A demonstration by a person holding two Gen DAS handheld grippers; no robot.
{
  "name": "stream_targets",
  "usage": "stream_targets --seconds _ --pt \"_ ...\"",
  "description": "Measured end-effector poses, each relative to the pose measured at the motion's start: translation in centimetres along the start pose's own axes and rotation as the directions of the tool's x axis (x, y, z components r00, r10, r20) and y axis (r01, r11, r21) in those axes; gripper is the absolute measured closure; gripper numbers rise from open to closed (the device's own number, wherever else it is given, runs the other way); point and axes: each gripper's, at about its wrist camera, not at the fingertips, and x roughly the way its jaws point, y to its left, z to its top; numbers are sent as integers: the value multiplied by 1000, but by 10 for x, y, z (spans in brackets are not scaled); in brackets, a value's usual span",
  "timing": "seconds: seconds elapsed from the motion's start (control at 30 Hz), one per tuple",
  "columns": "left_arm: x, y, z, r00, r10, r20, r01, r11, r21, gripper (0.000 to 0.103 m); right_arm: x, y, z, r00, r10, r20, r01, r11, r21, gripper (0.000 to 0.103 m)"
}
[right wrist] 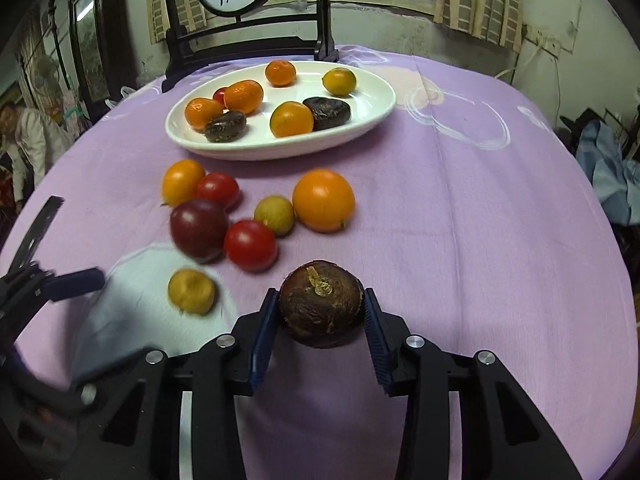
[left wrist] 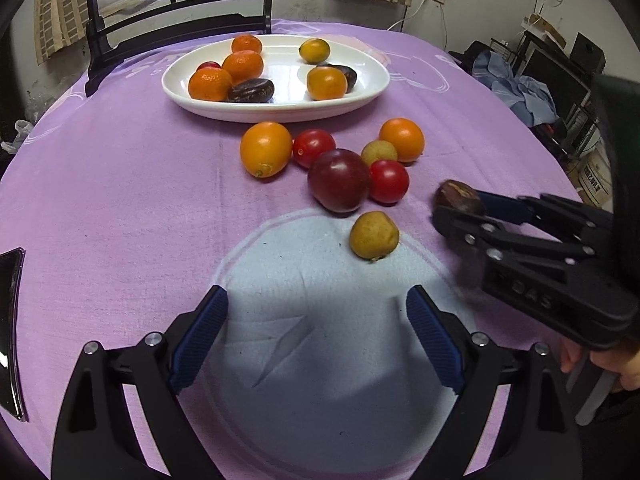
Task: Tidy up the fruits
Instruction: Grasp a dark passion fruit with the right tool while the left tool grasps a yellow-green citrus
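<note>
Right gripper (right wrist: 322,312) clamped on dark brown chestnut-like fruit (right wrist: 321,303), blue pads touching both its sides, held above purple tablecloth (right wrist: 460,220). Left gripper (left wrist: 316,320) spread wide, holding nothing, over pale patch of cloth. Just ahead of it: yellow-brown small fruit (left wrist: 374,235), then loose cluster on cloth: dark plum (left wrist: 339,180), two red tomatoes (left wrist: 389,181) (left wrist: 313,147), pale longan (left wrist: 379,152), two oranges (left wrist: 265,149) (left wrist: 402,139). Farther back, white oval plate (left wrist: 280,110) holding oranges, two dark brown fruits, one small red one.
</note>
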Motion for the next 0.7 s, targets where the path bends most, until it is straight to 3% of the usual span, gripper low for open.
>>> stream_targets --seconds 0.3,0.47,0.57,0.63,0.7 --pt "7 -5 1 998 55 -1 -55 998 -14 14 -15 -18 -20 1000 17 12 -18 999 50 60" --pt "17 -14 8 992 129 -5 -129 992 6 14 -18 -29 -20 1000 23 20 -25 997 78 60" --pt "21 -20 14 992 129 -9 -129 992 7 15 -20 -31 -20 1000 18 21 -20 996 85 60" --pt "23 -23 20 992 126 -6 -125 992 7 20 -22 -30 -20 999 24 30 -26 996 80 60" --pt "24 -26 24 992 124 4 -124 992 8 36 -24 -28 -20 999 28 39 -30 997 74 60"
